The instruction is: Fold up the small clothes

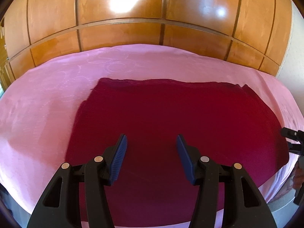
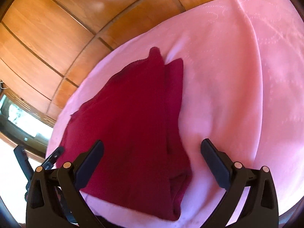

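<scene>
From the left wrist, one dark red cloth [image 1: 171,133] lies flat on the pink bed [image 1: 47,104], spreading ahead of and beneath the left tool [image 1: 152,142], which gapes wide and empty.

From the right wrist, the same cloth [image 2: 133,123] shows a lengthwise fold, lying ahead-left of the right tool [image 2: 152,148], also wide open, holding nothing.
</scene>
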### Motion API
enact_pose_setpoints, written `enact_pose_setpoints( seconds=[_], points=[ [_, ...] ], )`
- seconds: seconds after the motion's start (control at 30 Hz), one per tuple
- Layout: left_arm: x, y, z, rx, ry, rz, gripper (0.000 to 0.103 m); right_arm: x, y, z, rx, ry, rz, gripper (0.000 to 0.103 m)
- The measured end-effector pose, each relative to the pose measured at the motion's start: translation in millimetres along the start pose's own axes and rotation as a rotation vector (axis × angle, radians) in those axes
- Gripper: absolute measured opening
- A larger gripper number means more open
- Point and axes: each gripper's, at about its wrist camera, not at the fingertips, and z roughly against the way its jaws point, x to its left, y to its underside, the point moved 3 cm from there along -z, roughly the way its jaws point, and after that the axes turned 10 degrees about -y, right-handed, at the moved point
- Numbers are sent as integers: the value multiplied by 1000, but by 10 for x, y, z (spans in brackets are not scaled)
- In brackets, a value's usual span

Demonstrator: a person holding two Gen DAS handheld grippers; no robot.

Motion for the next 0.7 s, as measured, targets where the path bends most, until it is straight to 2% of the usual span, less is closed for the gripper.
enact_pose_setpoints(
  seconds=[0.07, 0.2, 0.27, 0.43, 0.6, 0.7],
  points=[
    [-72, -7, -5, 1, 8, -11, 53, 6, 34, 15, 2, -30, -10, 100],
    [-298, -22, -7, -2, 33, -56, 53, 22, 109, 35, 13, -69, -11, 90],
    [-376, -23, -23, 3, 39, -71, 53, -1, 116, 37, 11, -63, -10, 81],
    [-552, -40, -102, 13, 38, -109, 53, -111, 116, 92, 3, -46, -12, 48],
    [-625, -57, -219, 33, 38, -128, 53, -132, 128, 98, 20, -56, 0, 43],
    [-601, -62, -309, 51, 61, -104, 54, -113, 120, 87, 44, -71, 1, 32]
  ],
)
